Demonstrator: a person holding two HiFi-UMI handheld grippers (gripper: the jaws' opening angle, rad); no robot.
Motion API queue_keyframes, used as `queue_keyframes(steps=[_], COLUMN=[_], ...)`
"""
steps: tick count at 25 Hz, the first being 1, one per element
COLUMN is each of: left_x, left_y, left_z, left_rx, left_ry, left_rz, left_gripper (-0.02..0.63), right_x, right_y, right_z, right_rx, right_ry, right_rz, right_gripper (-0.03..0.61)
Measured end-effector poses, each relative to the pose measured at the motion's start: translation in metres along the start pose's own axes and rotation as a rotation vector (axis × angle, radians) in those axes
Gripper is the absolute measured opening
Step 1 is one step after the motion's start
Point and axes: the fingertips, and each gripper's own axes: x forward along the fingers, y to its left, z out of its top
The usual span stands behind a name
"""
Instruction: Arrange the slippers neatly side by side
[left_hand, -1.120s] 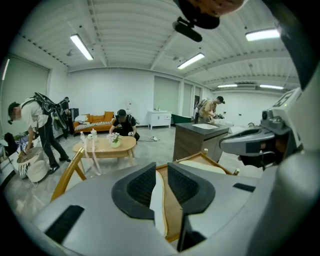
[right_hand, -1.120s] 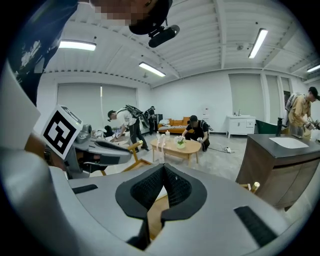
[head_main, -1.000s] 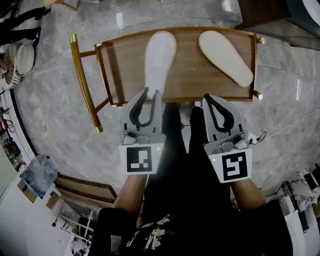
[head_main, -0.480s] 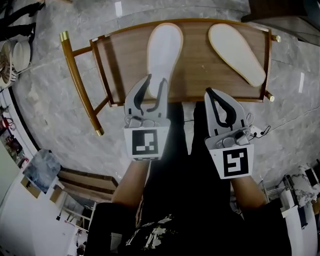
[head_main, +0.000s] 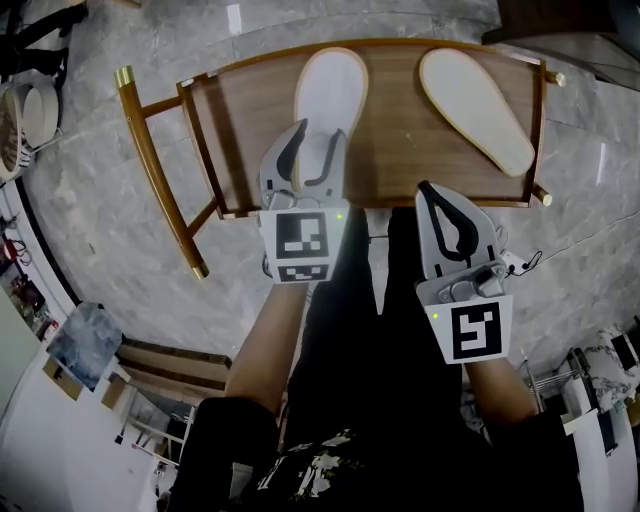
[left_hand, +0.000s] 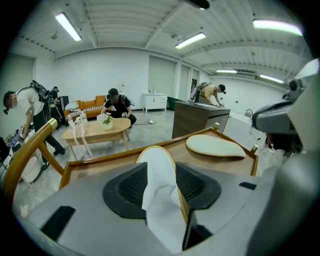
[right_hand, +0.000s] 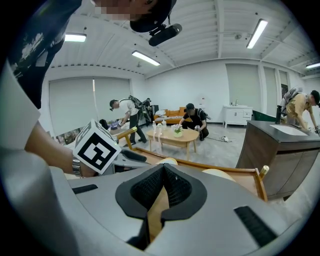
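White slipper (left_hand: 156, 159) between opening left claw (left_hand: 161, 186)

No writing to read here.
Left gripper's cube (head_main: 302, 243) and right gripper's cube (head_main: 472, 333) carry only black-and-white square patterns.

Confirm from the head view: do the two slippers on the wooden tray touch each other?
No, a wide strip of bare tray separates the white slipper from the beige slipper.

bare tray floor (head_main: 395, 140) between white slipper (head_main: 328, 95) and beige slipper (head_main: 475, 110), raised rim (head_main: 208, 147) around
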Motion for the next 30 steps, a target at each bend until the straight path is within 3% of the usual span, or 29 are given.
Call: queue_keyframes(steps=[5,10,15,17,22,30], left_x=[0.023,0.033,0.022,0.017,0.009,0.001], left_y=[0.005,0.017,0.036,0.041,0.054,0.074], left_z=[-0.010,-0.025,-0.027,-0.027,-0.030,-0.041], left_rx=[0.036,-0.033,-0.067,-0.097,-0.141,-0.125], left_ry=[0.050,0.112,0.108,0.101,0.086,0.101], left_rz=[0.003,0.039,0.134,0.158,0.204,0.240], left_gripper=[0.178,0.179,0.053,0.031,0.029,0.026], right_x=[-0.002,-0.004,-0.003,-0.002,-0.001,0.000], right_y=[-0.001,-0.003,-0.004,-0.002,0.002,0.010], right_z=[-0.007,-0.010,-0.007,-0.005,-0.006,-0.008], right_rx=[0.015,0.021,0.025,0.028,0.022,0.023], right_ry=[0.009,0.010,-0.003,-0.002,0.000,0.006], right_rz=[-0.013,-0.022,-0.019,-0.014,-0.001,0.004], right_gripper=[-0.009,-0.009,-0.009,-0.009,-0.009,-0.009])
